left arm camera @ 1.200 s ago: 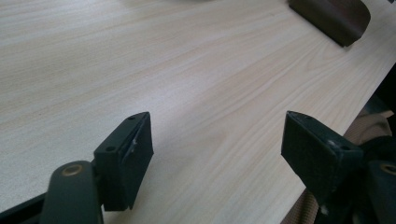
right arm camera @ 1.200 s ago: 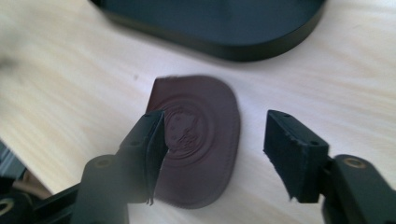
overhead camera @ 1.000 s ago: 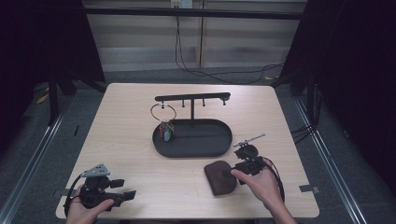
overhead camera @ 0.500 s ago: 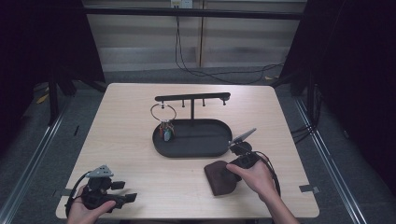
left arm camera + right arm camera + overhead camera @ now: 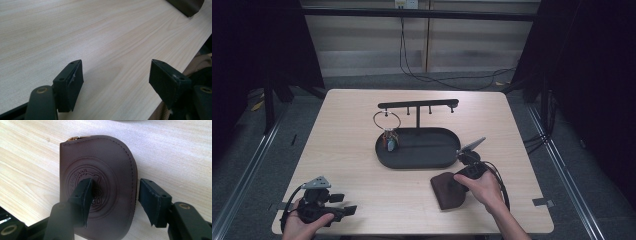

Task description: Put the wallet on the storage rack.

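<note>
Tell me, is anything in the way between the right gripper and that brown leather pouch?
Nothing visible. The right gripper is already down at the brown pouch; its jaws have just been closing, one over the embossed face and one past the curved edge, with a gap on that side.

Even overhead light brightens the pale tabletop point(image 5: 362, 150) in the middle of the high view, while the frame's left and right edges fall into near-black shadow. That view is slightly soft. Both gripper views are brightly lit, with soft shadows and blurred near jaws along the bottom.
</note>
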`<state>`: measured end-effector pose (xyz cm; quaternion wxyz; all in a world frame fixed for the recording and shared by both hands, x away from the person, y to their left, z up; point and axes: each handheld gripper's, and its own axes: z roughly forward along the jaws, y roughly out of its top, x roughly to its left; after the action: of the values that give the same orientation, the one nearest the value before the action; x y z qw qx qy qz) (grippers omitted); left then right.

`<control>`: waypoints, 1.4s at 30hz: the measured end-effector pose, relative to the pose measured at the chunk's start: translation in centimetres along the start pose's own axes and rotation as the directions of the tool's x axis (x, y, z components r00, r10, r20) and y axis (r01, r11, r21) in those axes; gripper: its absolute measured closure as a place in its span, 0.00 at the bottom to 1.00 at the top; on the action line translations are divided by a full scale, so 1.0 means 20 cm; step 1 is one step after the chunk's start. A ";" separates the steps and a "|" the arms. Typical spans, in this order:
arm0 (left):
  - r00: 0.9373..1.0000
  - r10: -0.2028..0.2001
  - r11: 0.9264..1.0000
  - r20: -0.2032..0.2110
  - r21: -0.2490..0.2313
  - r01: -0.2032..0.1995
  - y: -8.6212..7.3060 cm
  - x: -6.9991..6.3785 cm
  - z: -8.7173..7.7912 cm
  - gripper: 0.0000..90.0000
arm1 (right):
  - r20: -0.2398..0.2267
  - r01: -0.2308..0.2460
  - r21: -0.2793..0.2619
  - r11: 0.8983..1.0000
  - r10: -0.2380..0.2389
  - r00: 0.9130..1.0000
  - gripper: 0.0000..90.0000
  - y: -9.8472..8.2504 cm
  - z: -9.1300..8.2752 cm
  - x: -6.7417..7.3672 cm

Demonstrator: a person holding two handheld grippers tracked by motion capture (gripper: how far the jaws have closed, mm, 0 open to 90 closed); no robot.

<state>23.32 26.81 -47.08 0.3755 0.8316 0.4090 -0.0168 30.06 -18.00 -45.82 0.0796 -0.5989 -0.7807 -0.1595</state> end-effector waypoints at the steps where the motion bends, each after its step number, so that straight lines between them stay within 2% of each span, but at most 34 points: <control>1: 1.000 -0.002 1.000 0.004 -0.001 0.002 0.00 0.00 0.00 0.31 | 0.005 0.001 0.004 1.000 -0.001 1.000 0.49 0.00 0.00 0.00; 3: 1.000 -0.005 1.000 0.006 -0.003 0.005 0.00 0.00 0.00 0.31 | 0.007 -0.007 -0.001 1.000 0.007 1.000 0.46 0.00 0.01 0.00; 6: 1.000 -0.012 1.000 0.004 0.003 0.012 0.00 0.00 0.01 0.31 | -0.022 -0.036 -0.011 0.999 0.035 0.999 0.47 -0.01 0.01 -0.02; 9: 1.000 -0.023 1.000 0.007 0.005 0.023 0.00 0.00 0.01 0.31 | -0.093 -0.078 -0.019 0.997 0.076 0.993 0.53 -0.03 0.02 -0.06; 12: 1.000 -0.021 1.000 0.007 0.005 0.021 0.00 0.00 0.01 0.31 | -0.115 -0.071 -0.041 0.997 0.066 0.991 0.59 -0.04 0.02 -0.06; 16: 1.000 -0.017 1.000 0.005 0.004 0.017 0.00 0.00 0.01 0.31 | -0.093 -0.065 -0.043 0.997 0.061 0.994 0.61 -0.04 0.01 -0.05; 17: 1.000 -0.017 1.000 0.004 0.003 0.017 0.00 0.01 0.01 0.31 | -0.093 -0.068 -0.044 0.997 0.063 0.994 0.67 -0.04 0.01 -0.05; 18: 1.000 -0.019 1.000 0.004 0.003 0.019 0.00 0.01 0.01 0.31 | -0.092 -0.072 -0.066 0.995 0.065 0.994 0.72 -0.04 -0.01 -0.06; 21: 1.000 -0.018 1.000 0.004 0.006 0.018 0.00 0.01 0.01 0.31 | -0.112 -0.072 -0.057 0.996 0.065 0.992 0.72 -0.04 -0.01 -0.08; 25: 1.000 -0.026 1.000 0.006 0.007 0.026 0.00 0.01 0.01 0.31 | -0.093 -0.056 -0.061 0.997 0.050 0.994 0.75 -0.03 -0.02 -0.07; 27: 1.000 -0.021 1.000 0.008 0.007 0.021 0.00 0.01 0.01 0.32 | -0.100 -0.058 -0.089 0.994 0.049 0.994 0.80 -0.03 -0.04 -0.06; 28: 1.000 -0.021 1.000 0.011 0.008 0.021 0.00 0.01 0.01 0.33 | -0.090 -0.049 -0.105 0.993 0.040 0.995 0.80 -0.04 -0.05 -0.06; 32: 1.000 -0.022 1.000 0.014 0.012 0.022 0.00 0.00 0.01 0.34 | -0.065 -0.034 -0.110 0.993 0.027 0.998 0.81 -0.05 -0.07 -0.06; 35: 1.000 -0.017 1.000 0.014 0.017 0.016 0.00 0.00 0.02 0.34 | -0.076 -0.041 -0.114 0.993 0.032 0.997 0.84 -0.04 -0.09 -0.05; 38: 1.000 -0.014 1.000 0.017 0.011 0.014 0.00 0.00 0.01 0.34 | -0.063 -0.035 -0.113 0.993 0.028 0.998 0.86 -0.04 -0.10 -0.04; 40: 1.000 -0.025 1.000 0.014 0.000 0.025 0.00 0.00 0.01 0.33 | -0.088 -0.038 -0.129 0.991 0.027 0.996 0.91 -0.04 -0.13 -0.04; 42: 1.000 -0.022 1.000 0.016 -0.001 0.022 0.00 0.00 0.01 0.33 | -0.069 -0.030 -0.125 0.992 0.021 0.997 0.91 -0.03 -0.16 -0.02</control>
<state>23.39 26.73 -47.19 0.3789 0.8266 0.4153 -0.0274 29.37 -19.65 -43.16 0.0700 -0.6070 -0.7582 -0.2276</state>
